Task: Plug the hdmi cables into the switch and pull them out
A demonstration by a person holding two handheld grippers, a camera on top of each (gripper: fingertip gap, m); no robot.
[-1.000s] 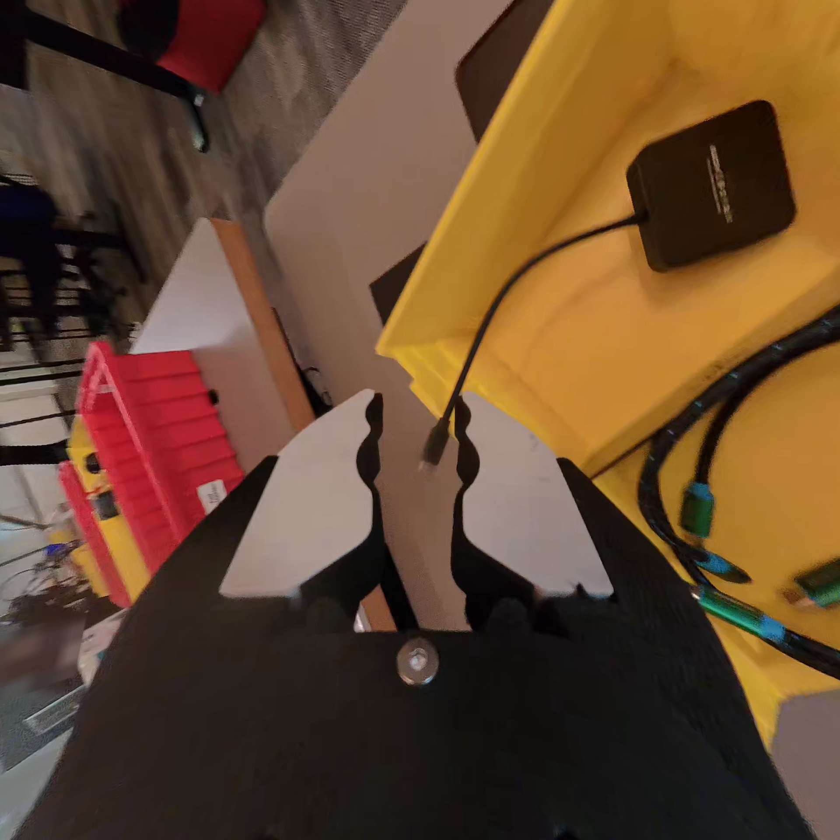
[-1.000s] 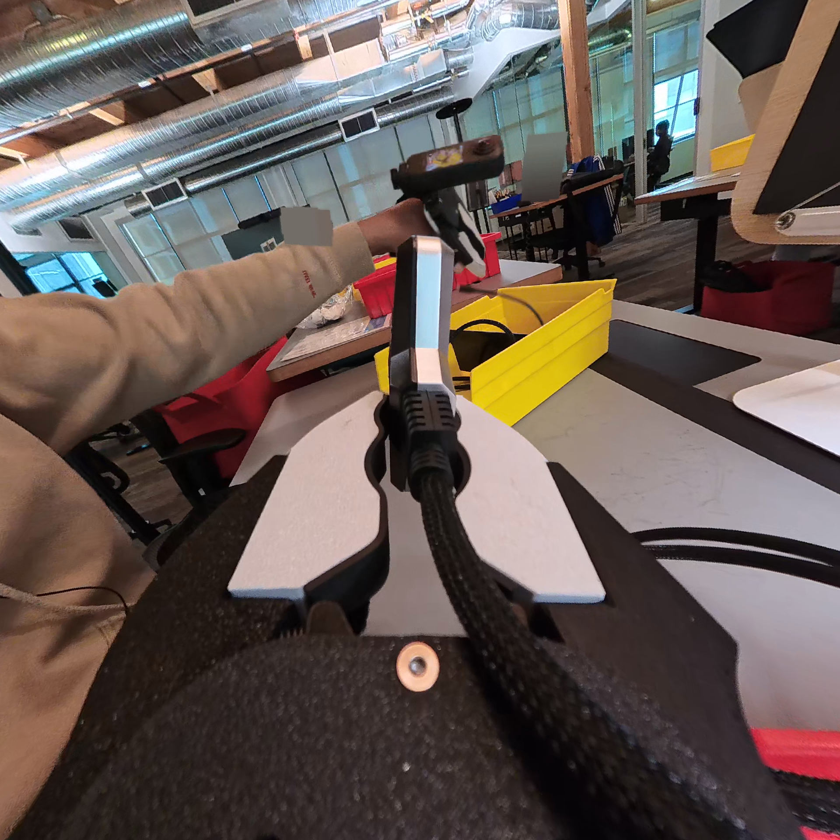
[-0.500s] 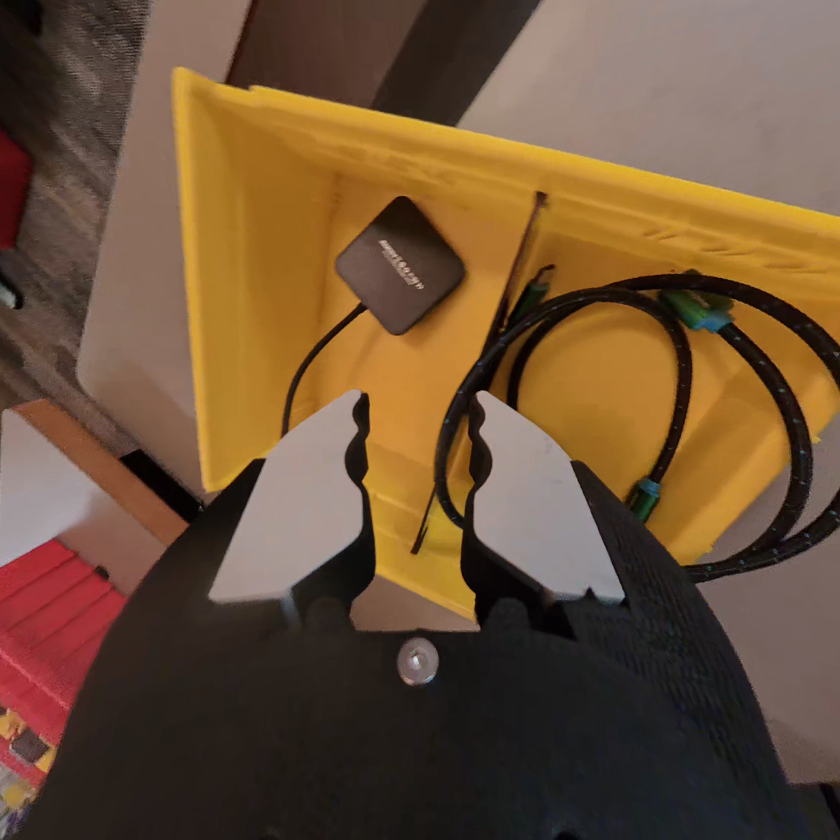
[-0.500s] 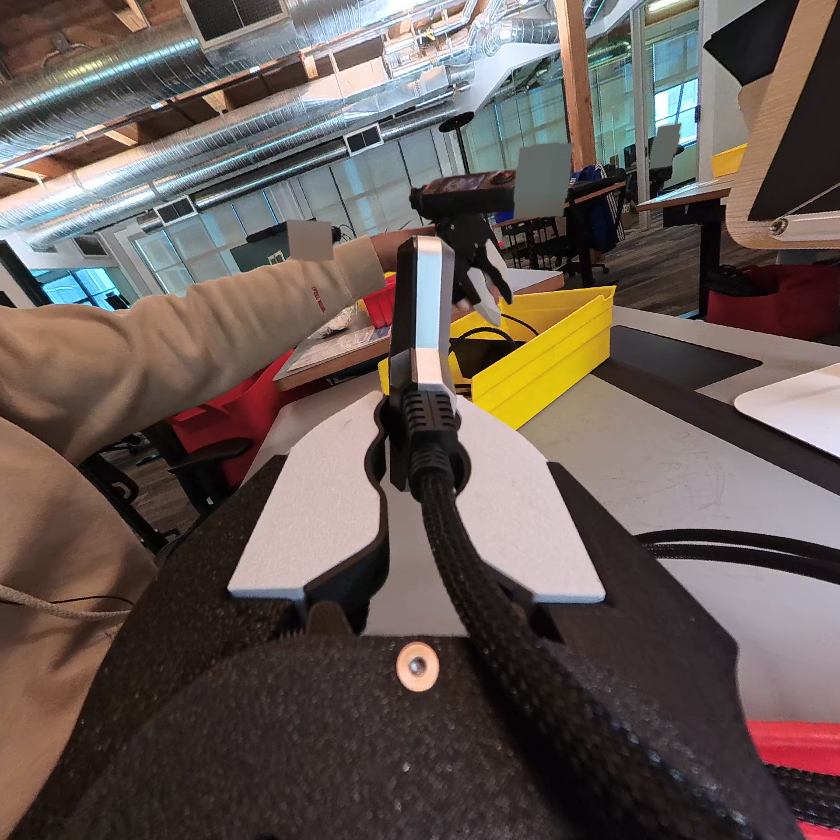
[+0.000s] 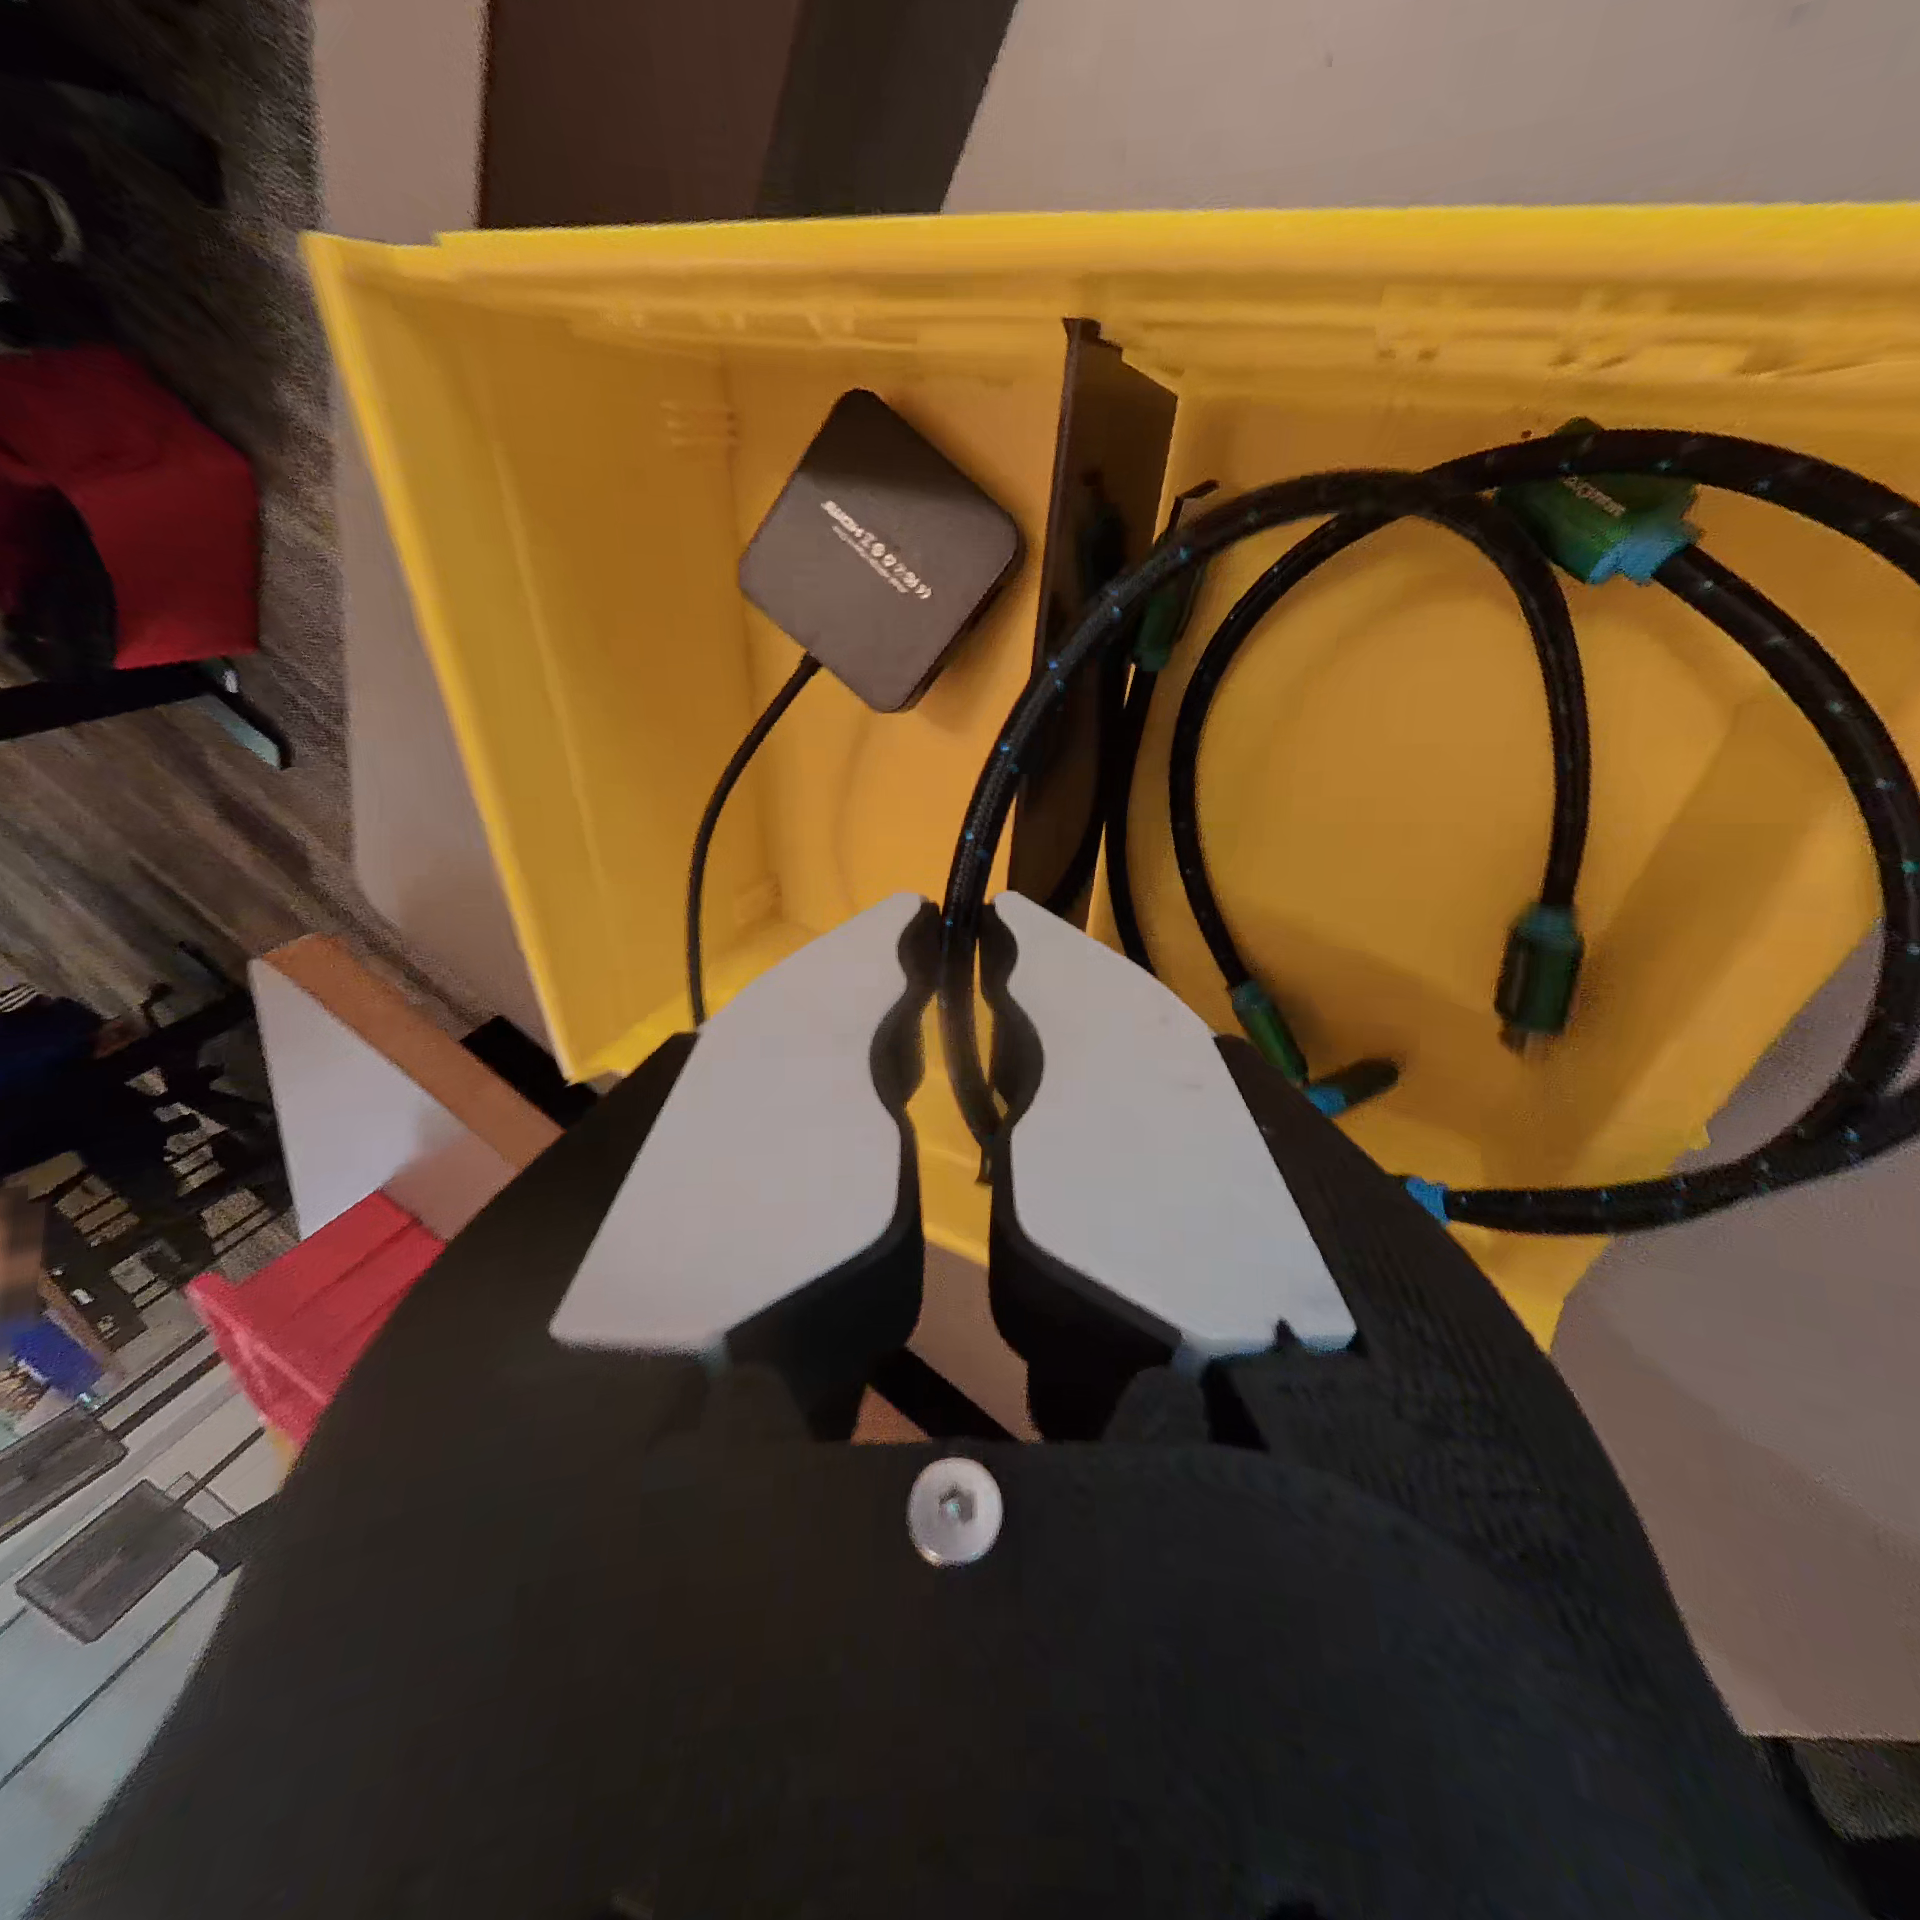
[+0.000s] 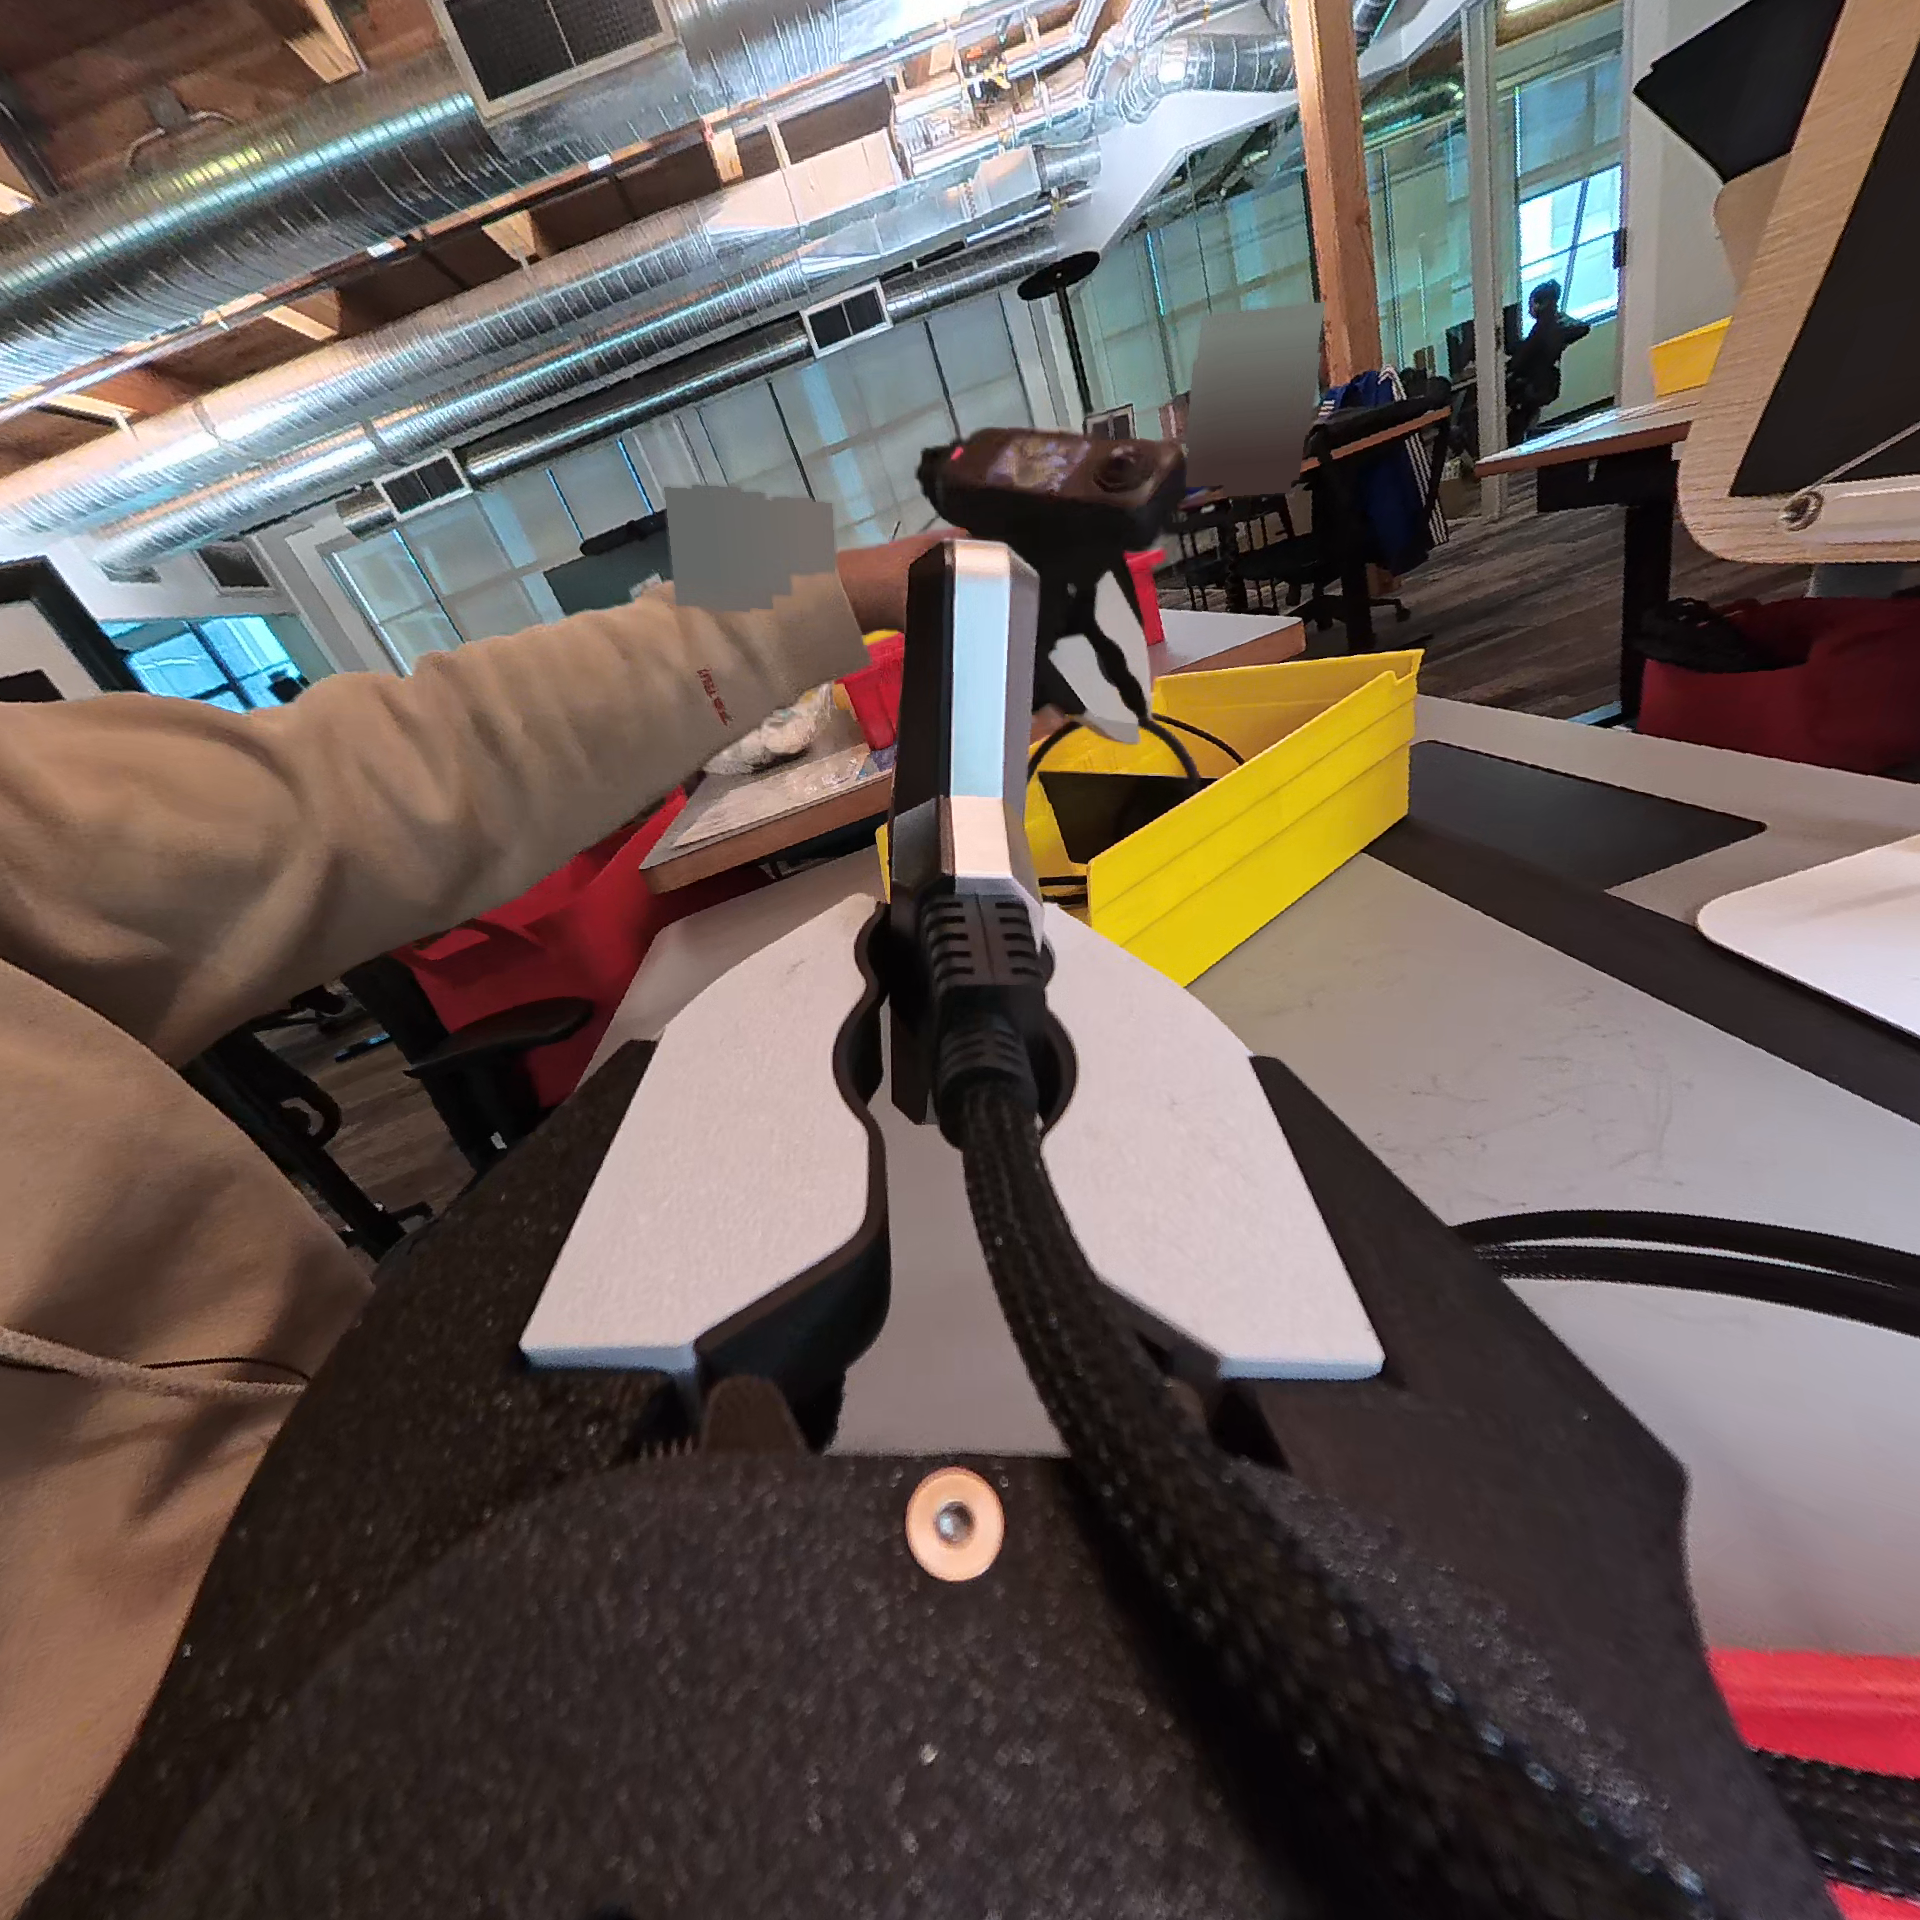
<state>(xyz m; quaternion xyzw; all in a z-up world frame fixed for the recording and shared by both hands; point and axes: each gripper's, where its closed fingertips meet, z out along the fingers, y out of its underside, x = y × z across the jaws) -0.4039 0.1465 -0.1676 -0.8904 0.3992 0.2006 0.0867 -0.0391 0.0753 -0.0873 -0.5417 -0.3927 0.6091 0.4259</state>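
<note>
My left claw (image 5: 951,1023) hangs over the yellow bin (image 5: 540,582), its jaws nearly together around a braided HDMI cable (image 5: 971,831); whether they bite, I cannot tell. A second ago they gaped at the bin's corner. That cable is springy and light; I'd grip the rigid green plug (image 5: 1538,971) rightward. My right claw (image 6: 961,1023) pinches the switch (image 6: 961,717) upright.

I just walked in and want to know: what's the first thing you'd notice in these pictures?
The bright yellow bin on the table jumps out first, with a small black box in its left compartment and braided black cables with green plugs coiled in the right one. Up close, the right gripper is shut on a black-and-silver device with a thick braided cable plugged into it, held upright.
</note>
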